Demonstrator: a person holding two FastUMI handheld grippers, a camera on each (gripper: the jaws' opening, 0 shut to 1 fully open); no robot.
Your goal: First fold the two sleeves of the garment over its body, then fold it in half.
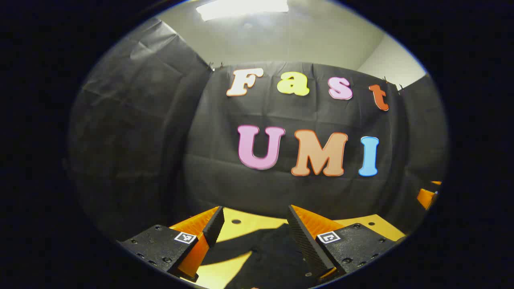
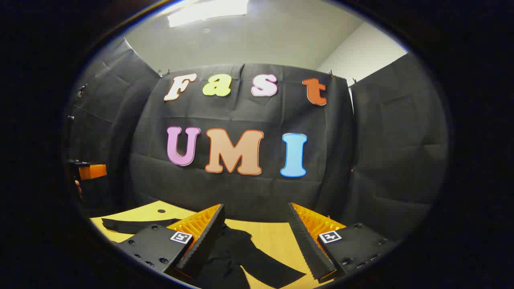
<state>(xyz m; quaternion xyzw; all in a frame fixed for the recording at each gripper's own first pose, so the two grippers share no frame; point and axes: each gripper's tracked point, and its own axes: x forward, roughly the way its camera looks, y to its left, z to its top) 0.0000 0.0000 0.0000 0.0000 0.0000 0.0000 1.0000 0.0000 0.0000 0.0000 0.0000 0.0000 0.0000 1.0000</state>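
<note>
Garment of black cloth lies spread on the yellow-tan table, and both views look across it toward the booth's black wall.

In the right gripper view, the right gripper hovers over the table with its 2 fingers spread wide and nothing between them. A long strip of the garment (it looks like a sleeve, though I cannot be sure) runs out diagonally under the gap toward the right finger. More of the black cloth lies flat at the left of the table, near a small dark hole in the tabletop. At the far left edge of this view a bit of the left gripper shows, with part of a hand beside it.

In the left gripper view, the left gripper also stands wide open and holds nothing. The dark garment lies on the table below and between its fingers.
</note>
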